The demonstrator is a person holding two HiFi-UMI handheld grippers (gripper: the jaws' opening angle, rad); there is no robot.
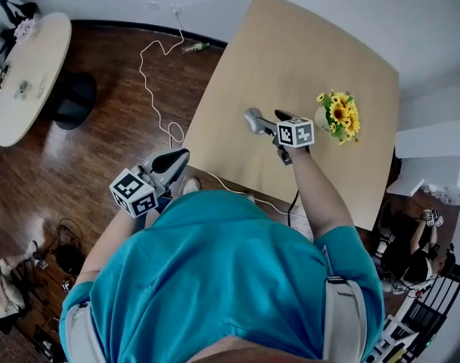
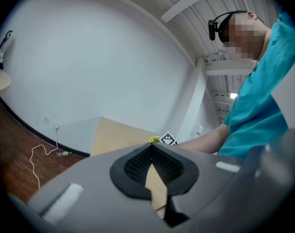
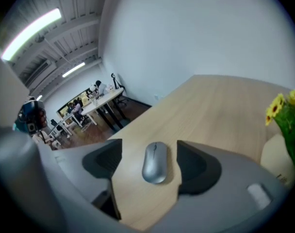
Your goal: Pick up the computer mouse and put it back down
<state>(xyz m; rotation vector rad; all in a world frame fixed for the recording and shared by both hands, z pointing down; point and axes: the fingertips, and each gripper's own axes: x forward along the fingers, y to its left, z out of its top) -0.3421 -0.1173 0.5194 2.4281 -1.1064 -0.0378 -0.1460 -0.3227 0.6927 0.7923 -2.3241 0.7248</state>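
A silver computer mouse [image 3: 155, 162] lies flat on the light wooden table [image 3: 210, 106], between the jaws of my right gripper [image 3: 148, 150]. Those jaws stand wide open, and bare wood shows between each black pad and the mouse. In the head view the right gripper [image 1: 266, 119] hangs over the table's near middle, and I cannot make out the mouse under it. My left gripper [image 1: 181, 156] is held off the table's near left corner, above the floor. In the left gripper view its pads [image 2: 151, 152] meet at the tips with nothing between them.
A pale vase of yellow sunflowers [image 1: 341, 116] stands on the table just right of the right gripper. A white cable [image 1: 158, 89] snakes over the dark wood floor left of the table. A round table [image 1: 26, 74] stands at far left.
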